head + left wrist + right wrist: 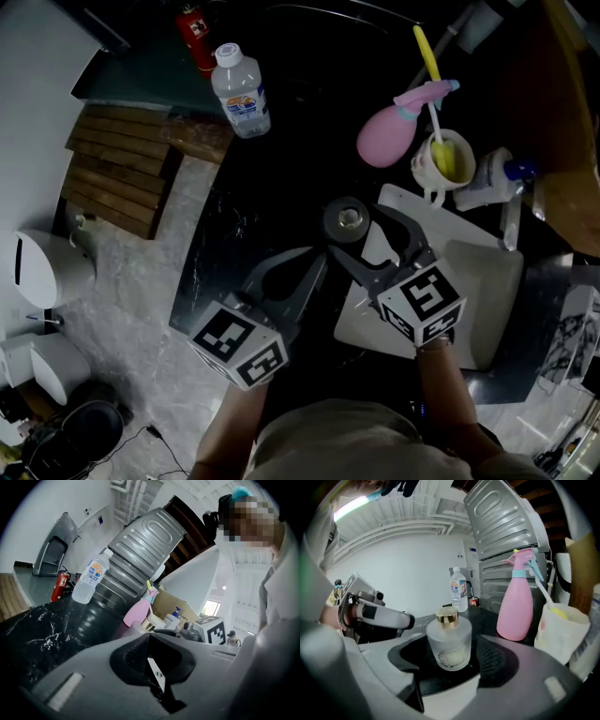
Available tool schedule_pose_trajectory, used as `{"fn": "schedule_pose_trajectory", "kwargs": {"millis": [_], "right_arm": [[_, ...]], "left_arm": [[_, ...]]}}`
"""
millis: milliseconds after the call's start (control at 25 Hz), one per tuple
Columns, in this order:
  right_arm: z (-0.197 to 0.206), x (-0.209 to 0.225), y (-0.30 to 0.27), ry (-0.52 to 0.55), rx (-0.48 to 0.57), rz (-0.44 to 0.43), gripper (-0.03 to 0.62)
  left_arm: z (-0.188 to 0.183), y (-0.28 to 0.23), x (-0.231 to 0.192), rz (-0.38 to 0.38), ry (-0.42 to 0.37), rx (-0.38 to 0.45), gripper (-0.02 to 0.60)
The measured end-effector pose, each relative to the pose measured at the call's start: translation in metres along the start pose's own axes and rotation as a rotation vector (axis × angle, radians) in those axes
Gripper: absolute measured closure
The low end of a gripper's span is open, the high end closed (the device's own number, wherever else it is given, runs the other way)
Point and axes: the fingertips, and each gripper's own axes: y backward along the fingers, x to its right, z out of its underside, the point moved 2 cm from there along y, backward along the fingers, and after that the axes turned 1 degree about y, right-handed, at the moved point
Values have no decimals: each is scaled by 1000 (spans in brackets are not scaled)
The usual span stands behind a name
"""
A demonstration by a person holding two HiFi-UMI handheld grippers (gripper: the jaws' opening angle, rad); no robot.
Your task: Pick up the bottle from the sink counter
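A blue-and-orange label is seen on the water bottle (91, 581) in the left gripper view, but its print cannot be read. Black-and-white square markers are carried on each gripper's cube. In the head view the small bottle (348, 218) is seen only from above, standing on the black marble counter (281, 187) between the spread jaws of the right gripper (364, 234). Its frosted body, gold cap and a faint, unreadable front label are shown only by the right gripper view, where a gap lies on each side of it. The right gripper is held over the white board (469, 281), angled up-left. The left gripper (305, 258) is held just beside it, jaws pressed together on nothing. A pink spray bottle (516, 597) stands behind.
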Motion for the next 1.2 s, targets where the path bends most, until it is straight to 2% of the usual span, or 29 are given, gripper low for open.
{"fn": "schedule_pose_trajectory", "kwargs": {"millis": [560,720,1200], "right_arm": [[-3,-2,-24,32,0,2,272],[-6,0,-31,28,8,21,216],[-4,-3,-49,33,-36,-8,207]], "left_arm": [[-2,1,-3,23,-7,-15,575],[-4,3,-3,32,-4,-8,575],[-2,7,-6,37,11,-17,575]]}}
